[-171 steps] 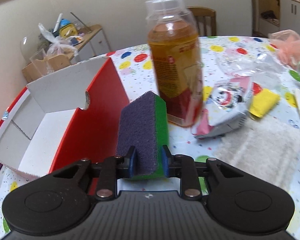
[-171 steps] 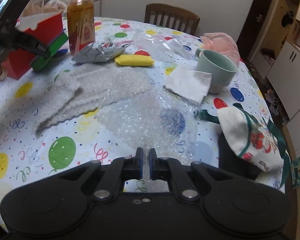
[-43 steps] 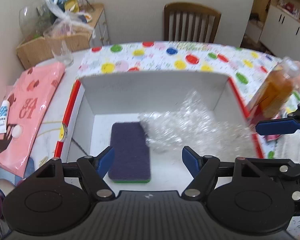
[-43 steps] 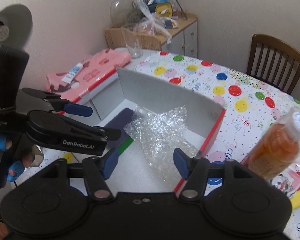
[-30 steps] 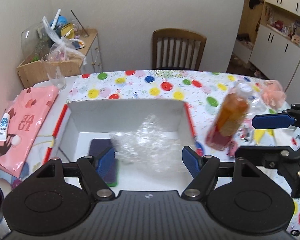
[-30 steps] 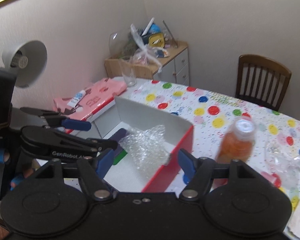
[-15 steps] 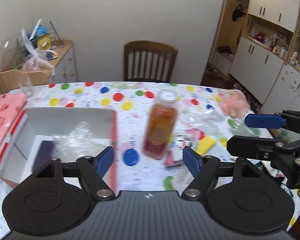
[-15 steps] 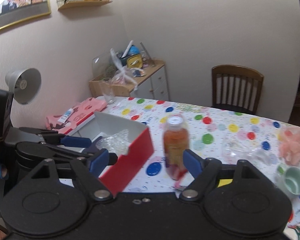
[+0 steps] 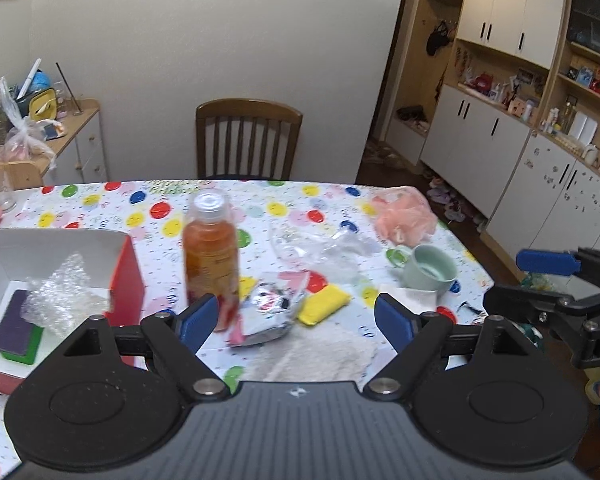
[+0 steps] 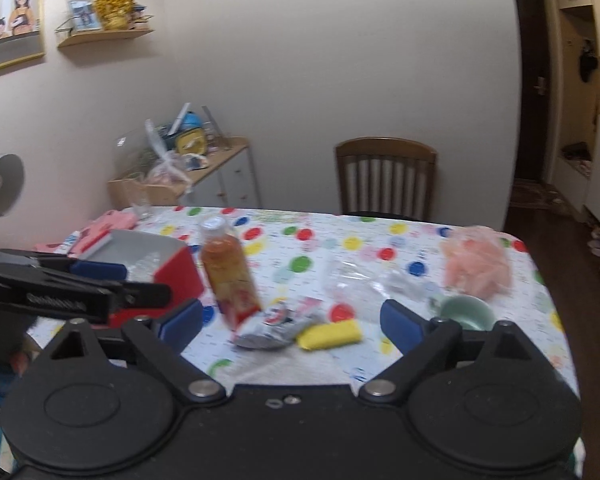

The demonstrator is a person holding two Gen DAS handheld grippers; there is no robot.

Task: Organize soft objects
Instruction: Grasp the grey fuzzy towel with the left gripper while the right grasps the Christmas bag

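Both my left gripper [image 9: 296, 318] and right gripper [image 10: 291, 325] are opening, empty; an orange bottle [image 9: 210, 256] stands ahead-left, beside the red box [image 9: 126, 280].

Orange drink bottle [image 9: 210, 256] stands upright mid surface [image 9: 100, 216] w/ balloon-print cloth. Mint mug [image 9: 432, 270] well to its right, wooden chair [image 9: 248, 140] behind it at the far edge, glass tumbler [image 9: 2, 184] far left of it.
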